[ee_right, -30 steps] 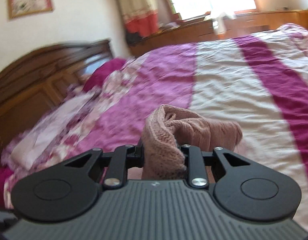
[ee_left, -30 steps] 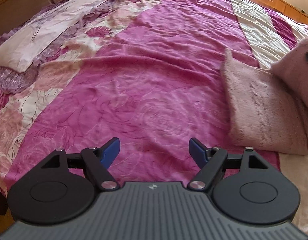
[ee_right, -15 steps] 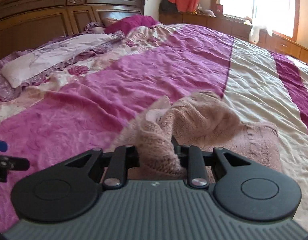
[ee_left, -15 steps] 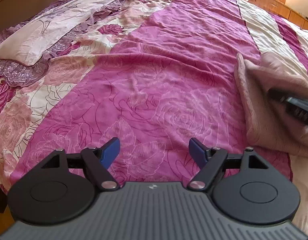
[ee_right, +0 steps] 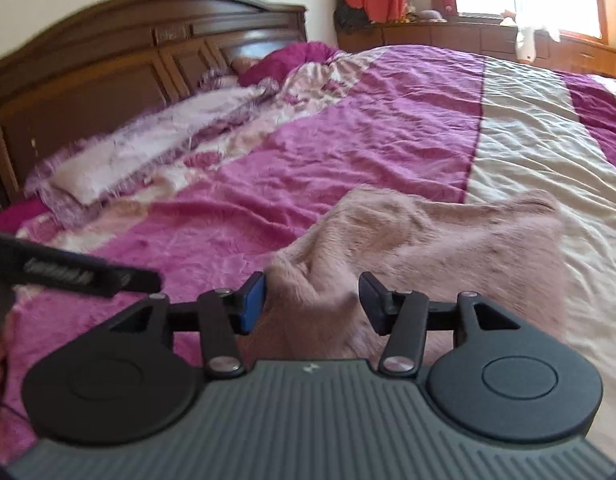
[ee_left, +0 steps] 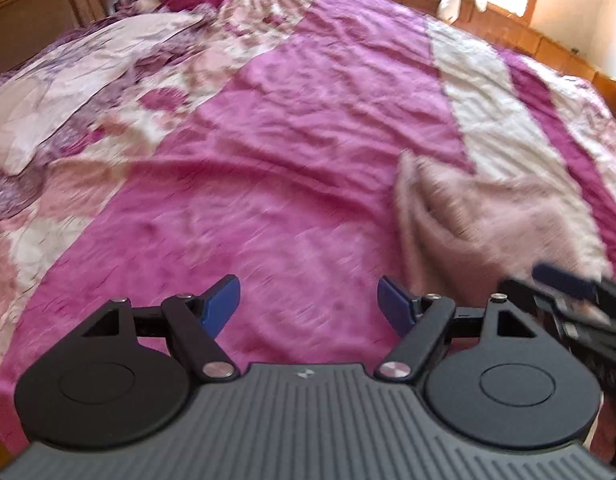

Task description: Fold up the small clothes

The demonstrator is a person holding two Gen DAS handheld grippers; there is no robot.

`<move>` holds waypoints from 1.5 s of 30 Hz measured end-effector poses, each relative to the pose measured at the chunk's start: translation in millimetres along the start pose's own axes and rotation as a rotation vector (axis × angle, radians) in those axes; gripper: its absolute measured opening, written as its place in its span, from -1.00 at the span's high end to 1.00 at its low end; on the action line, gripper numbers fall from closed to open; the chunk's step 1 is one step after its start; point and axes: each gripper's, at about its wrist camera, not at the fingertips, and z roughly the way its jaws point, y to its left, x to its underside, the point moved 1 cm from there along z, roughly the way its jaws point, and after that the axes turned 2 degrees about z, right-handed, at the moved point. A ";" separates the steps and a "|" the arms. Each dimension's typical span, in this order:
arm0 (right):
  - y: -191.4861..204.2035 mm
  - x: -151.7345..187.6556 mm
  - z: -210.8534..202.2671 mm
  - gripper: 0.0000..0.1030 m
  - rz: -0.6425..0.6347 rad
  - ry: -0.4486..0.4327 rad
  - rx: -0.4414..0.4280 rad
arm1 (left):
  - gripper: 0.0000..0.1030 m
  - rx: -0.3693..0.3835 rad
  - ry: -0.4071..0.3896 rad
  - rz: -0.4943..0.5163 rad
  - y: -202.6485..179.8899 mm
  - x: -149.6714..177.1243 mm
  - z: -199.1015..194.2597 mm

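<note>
Two grippers: both over a bed, close side by side.
Right gripper (ee_right: 312,300): jaws opening; a bunched fold of the pink knit garment (ee_right: 448,248) lies between the blue pads, brushing the left pad, clear of the right one.
Left gripper (ee_left: 308,304): fingers spread wide, nothing between them, only bedspread below.
Garment: heaped on the bed, straddling the seam where the magenta panel meets the cream stripe; its near edge reaches under the right gripper, its far edge is ragged and blurred.
Open room: broad bare magenta bedspread (ee_left: 287,160) ahead of the left gripper.
Edges: pillow (ee_right: 147,152) and wooden headboard (ee_right: 107,72) well beyond.
</note>
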 end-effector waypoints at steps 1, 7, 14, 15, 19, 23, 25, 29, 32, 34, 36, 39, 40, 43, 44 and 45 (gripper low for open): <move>-4.7 0.3 -6.0 -0.05 0.016 -0.014 0.011 | -0.58 0.012 -0.007 0.002 -5.9 -4.6 0.6; -49.3 2.3 -41.9 -0.17 0.142 -0.091 0.117 | -0.58 0.117 -0.028 0.038 -55.9 -32.0 23.8; -101.0 17.4 -39.2 -0.17 0.300 -0.063 0.247 | -0.47 0.106 -0.025 0.111 -108.0 -44.2 96.8; -105.2 20.7 -36.5 -0.17 0.314 -0.053 0.251 | -0.26 0.107 -0.007 0.111 -111.9 -44.8 109.9; -117.5 36.0 -22.7 -0.43 0.387 -0.006 0.212 | 0.65 0.121 -0.022 0.126 -115.4 -50.5 127.3; -95.7 39.8 -7.5 -0.56 0.359 0.058 0.107 | 0.76 -0.018 -0.051 0.149 -93.0 -58.7 138.3; -76.9 40.0 -2.9 -0.61 0.246 0.052 0.158 | 0.76 -0.050 0.013 0.130 -79.1 -54.5 154.2; -75.3 40.8 -1.6 -0.62 0.236 0.052 0.156 | 0.75 0.028 0.041 0.040 -52.6 -44.1 152.2; -87.9 38.6 -8.9 -0.62 0.304 0.044 0.119 | 0.72 0.118 0.022 -0.013 -42.9 -46.4 133.8; -93.6 35.8 -16.5 -0.61 0.338 0.028 0.105 | 0.42 0.162 0.019 -0.020 -43.5 -51.2 120.7; -96.2 30.6 -22.8 -0.61 0.350 0.002 0.105 | -0.19 0.214 0.018 -0.018 -49.4 -54.2 108.4; -97.2 20.8 -33.8 -0.60 0.325 -0.029 0.121 | -0.69 0.260 0.002 0.003 -62.6 -50.8 93.0; -98.4 17.1 -34.8 -0.60 0.308 -0.031 0.134 | -0.78 0.272 0.007 0.016 -70.2 -47.9 85.6; -105.3 8.1 -31.1 -0.60 0.274 -0.016 0.176 | -0.85 0.297 0.074 0.048 -87.2 -37.8 91.6; -109.5 6.8 -28.4 -0.60 0.279 0.002 0.180 | -0.85 0.297 0.098 0.062 -91.2 -33.8 97.8; -113.6 6.2 -24.9 -0.60 0.296 0.024 0.182 | -0.85 0.291 0.116 0.078 -93.3 -29.9 103.2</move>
